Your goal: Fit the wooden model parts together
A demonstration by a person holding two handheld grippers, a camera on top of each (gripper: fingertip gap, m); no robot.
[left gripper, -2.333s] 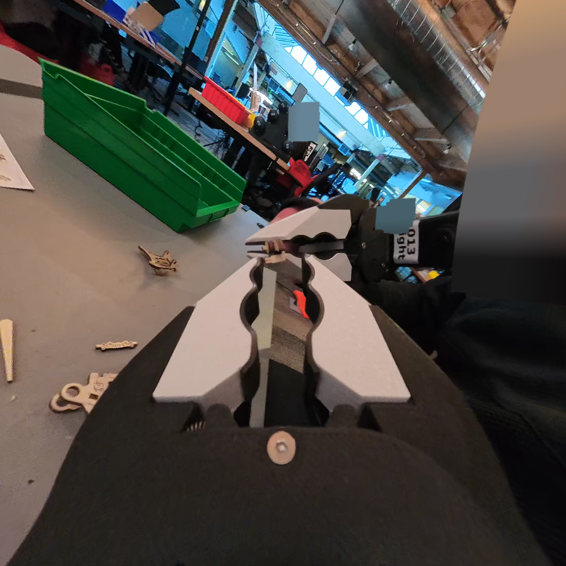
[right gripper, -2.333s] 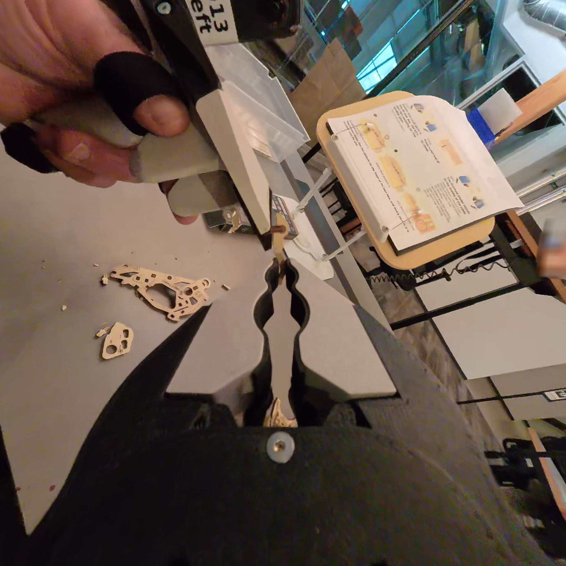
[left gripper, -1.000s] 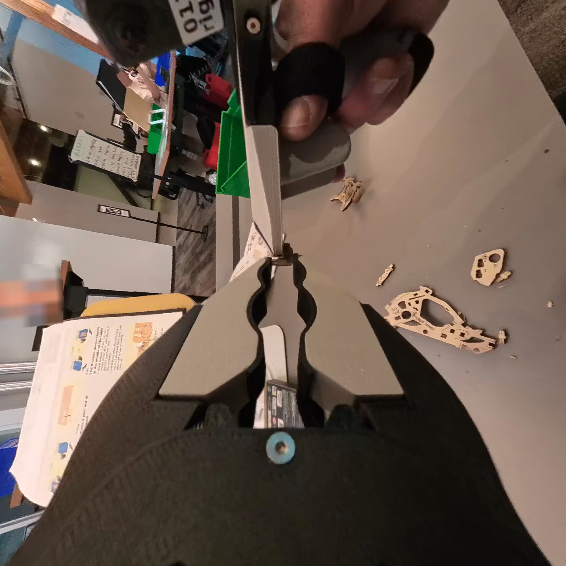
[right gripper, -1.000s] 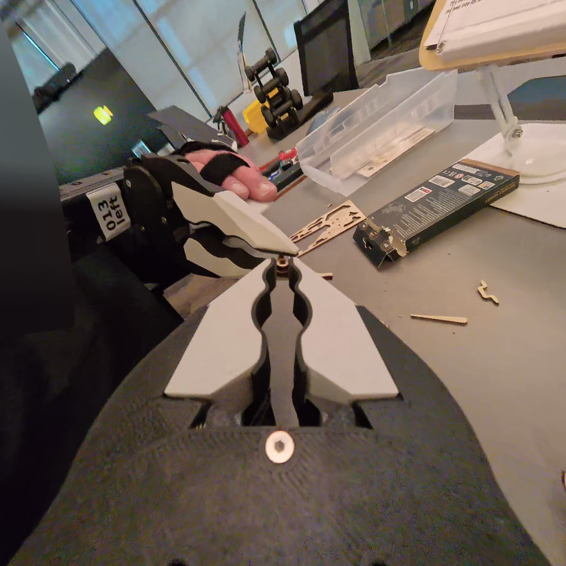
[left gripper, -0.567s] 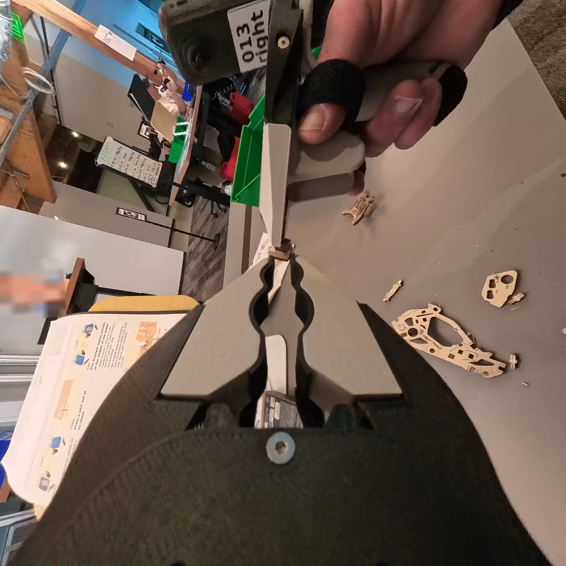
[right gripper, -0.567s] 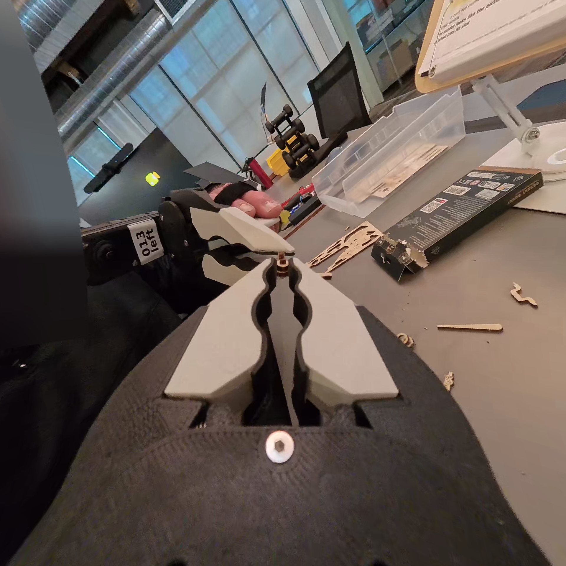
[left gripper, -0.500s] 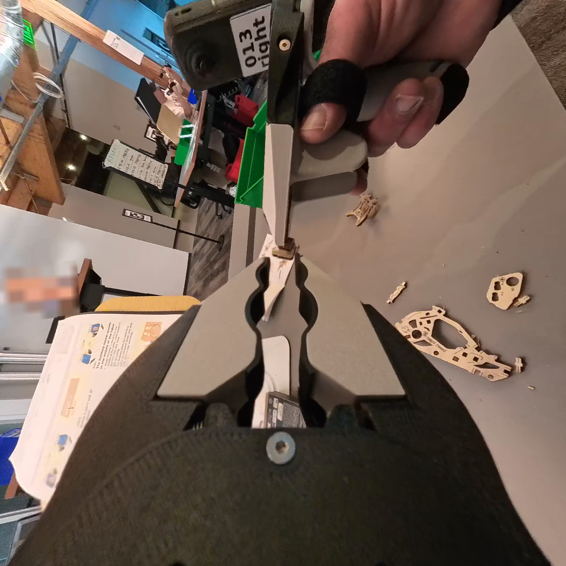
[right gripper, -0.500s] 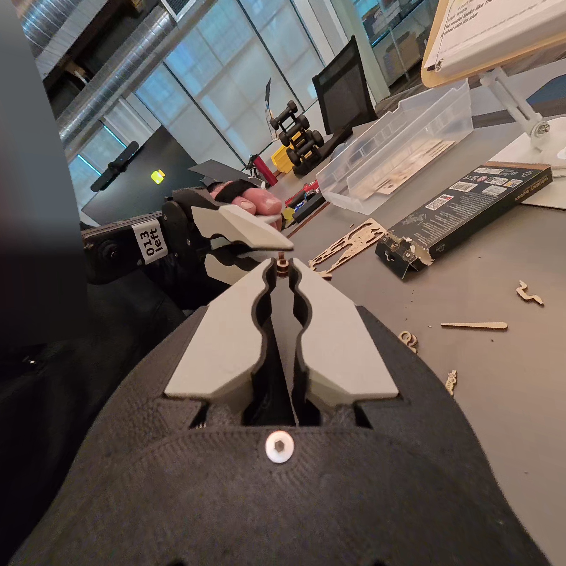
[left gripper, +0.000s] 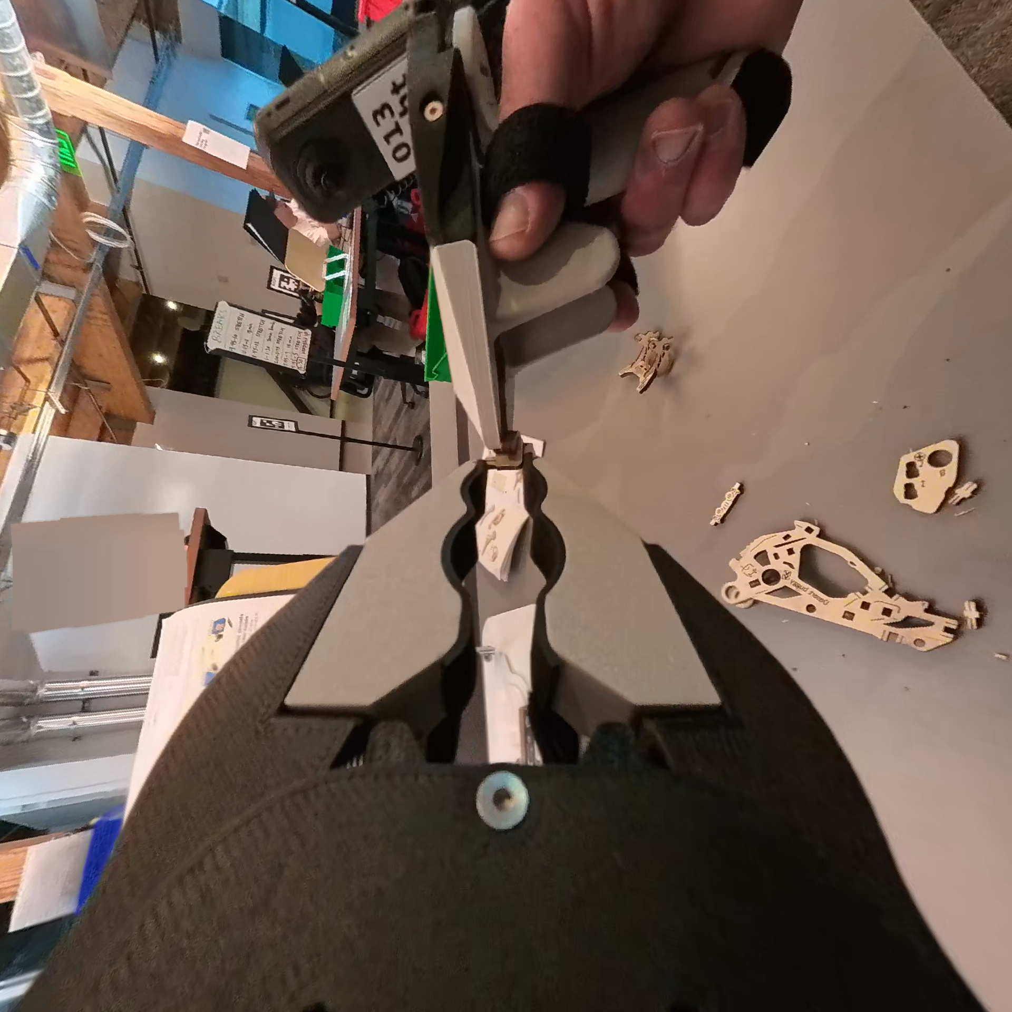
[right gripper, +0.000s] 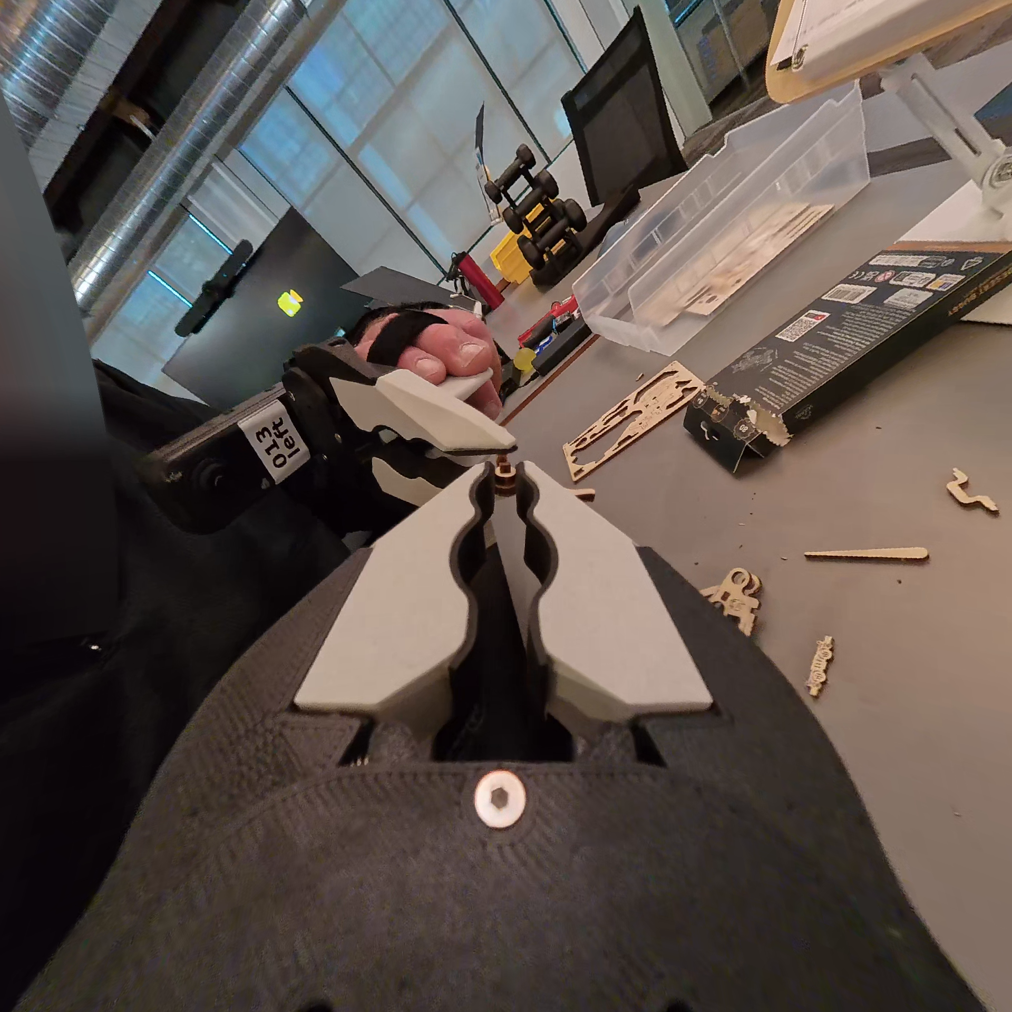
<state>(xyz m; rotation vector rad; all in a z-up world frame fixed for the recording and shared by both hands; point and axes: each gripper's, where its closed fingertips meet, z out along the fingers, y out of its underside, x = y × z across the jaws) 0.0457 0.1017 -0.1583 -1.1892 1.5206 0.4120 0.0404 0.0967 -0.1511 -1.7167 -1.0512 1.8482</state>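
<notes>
The small wooden part [right gripper: 504,475] sits pinched at the very tips of your right gripper [right gripper: 504,482], its short stack pointing forward along the fingers. Your left gripper [left gripper: 506,463], tips drawn close but slightly apart, brackets that part crosswise; whether it grips cannot be told. Judged from this, the coming move turns on squeezing along the part's axis.

Grey table [left gripper: 821,274], tan wood parts [left gripper: 832,597]

Two wrist cams, each looking fwd along its own claw, close-up. Left cam, rolled sideways, faces right claw [left gripper: 501,438] above grey surface [left gripper: 821,328]; right cam faces left claw [right gripper: 487,454]. Shared: claw tips, surface.
</notes>
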